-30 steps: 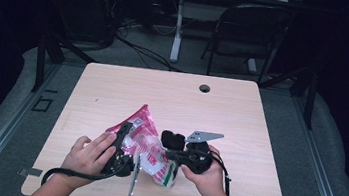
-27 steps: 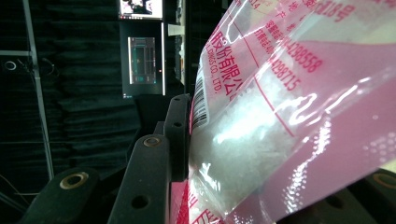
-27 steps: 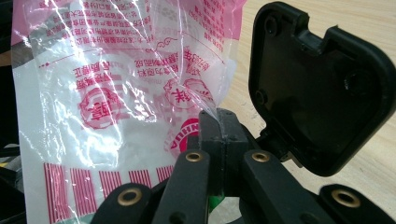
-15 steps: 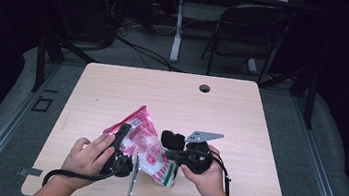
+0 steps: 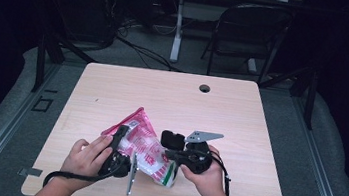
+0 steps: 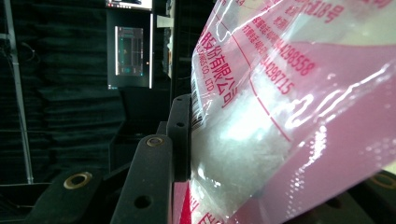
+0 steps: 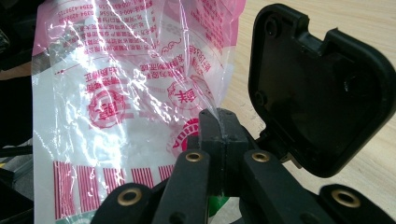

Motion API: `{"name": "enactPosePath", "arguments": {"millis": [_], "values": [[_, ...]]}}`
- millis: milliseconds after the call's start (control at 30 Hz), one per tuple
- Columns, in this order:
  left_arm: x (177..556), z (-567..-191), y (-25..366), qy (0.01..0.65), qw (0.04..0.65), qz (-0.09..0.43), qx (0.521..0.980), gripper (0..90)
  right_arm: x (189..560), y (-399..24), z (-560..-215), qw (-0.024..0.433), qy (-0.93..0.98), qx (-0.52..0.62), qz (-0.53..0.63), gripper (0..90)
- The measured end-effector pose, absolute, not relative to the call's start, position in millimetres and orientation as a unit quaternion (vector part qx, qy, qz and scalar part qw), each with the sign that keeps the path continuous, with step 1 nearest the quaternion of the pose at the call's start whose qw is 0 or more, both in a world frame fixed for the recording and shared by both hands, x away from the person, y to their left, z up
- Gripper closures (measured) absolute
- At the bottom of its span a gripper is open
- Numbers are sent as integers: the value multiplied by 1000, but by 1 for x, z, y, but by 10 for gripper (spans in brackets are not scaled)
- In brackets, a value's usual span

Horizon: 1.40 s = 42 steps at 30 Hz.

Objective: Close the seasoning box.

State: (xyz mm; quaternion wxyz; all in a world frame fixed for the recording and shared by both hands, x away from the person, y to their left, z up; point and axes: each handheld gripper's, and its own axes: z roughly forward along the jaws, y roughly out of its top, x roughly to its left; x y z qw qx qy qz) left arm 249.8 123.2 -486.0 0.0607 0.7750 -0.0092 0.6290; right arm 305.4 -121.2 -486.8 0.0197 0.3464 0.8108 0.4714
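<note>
High view: pink bag (image 5: 144,144), table (image 5: 172,98) at 6 o'clock. Right gripper (image 7: 219,128) fingers pinch film edge; left gripper (image 5: 117,144) fingers clamp bag body. Risk: pulling apart tears film, spilling contents.

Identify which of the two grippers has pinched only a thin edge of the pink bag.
The right gripper: its fingers meet on a thin fold of the pink bag. The left gripper spans the bag's bulging, filled part.
</note>
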Motion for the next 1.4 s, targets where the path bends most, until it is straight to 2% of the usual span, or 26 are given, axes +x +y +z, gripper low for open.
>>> {"name": "enactPosePath", "arguments": {"millis": [1400], "values": [[245, -516, 136, 70, 108, 593, 795, 714, 305, -114, -486, 18, 816, 336, 470, 900]]}}
